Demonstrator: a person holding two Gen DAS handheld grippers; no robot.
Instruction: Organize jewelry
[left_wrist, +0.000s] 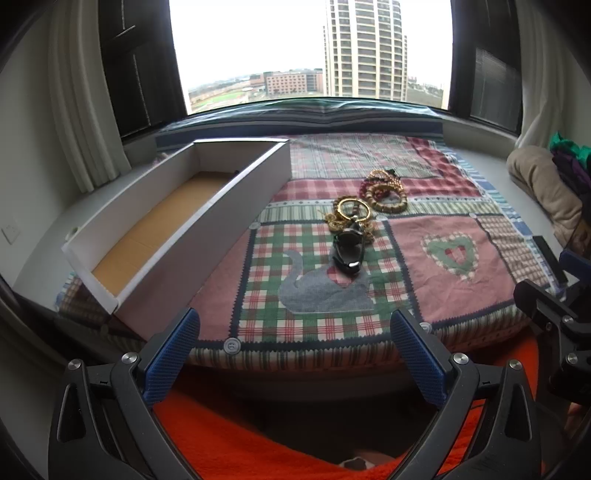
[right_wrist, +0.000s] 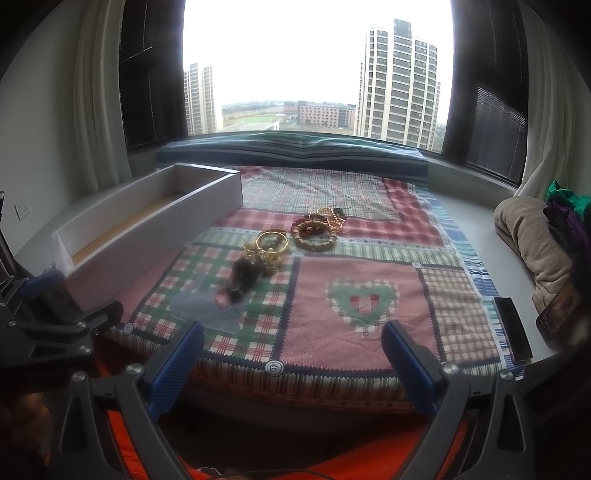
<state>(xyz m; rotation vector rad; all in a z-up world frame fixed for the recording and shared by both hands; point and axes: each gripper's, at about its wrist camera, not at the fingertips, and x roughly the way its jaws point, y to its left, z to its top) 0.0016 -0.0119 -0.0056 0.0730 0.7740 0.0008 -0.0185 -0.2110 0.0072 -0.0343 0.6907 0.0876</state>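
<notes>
Patchwork cotton, checked in red, green and cream, covered the window-seat quilt (left_wrist: 332, 306), with a grey swan and a green heart stitched on and white buttons at the seams. On it lay the jewelry in a loose cluster: gold bangles (left_wrist: 352, 208) tangled with a gold chain, a round wooden-bead bracelet (left_wrist: 388, 201) touching red and golden bead strands behind it, and a glossy black faceted bracelet (left_wrist: 349, 251) nearest the camera, blurred in the right view. To the left stood a long white rectangular box (left_wrist: 177, 221), lidless, showing only a bare brown cardboard floor. The left claw (left_wrist: 295, 356) hung over the quilt's near edge, its blue ribbed pads spread wide, holding nothing. The right claw (right_wrist: 293, 363) hung likewise, spread and empty. A dark flat device (right_wrist: 513, 334) lay on the sill beside a folded beige blanket (right_wrist: 532, 240).
</notes>
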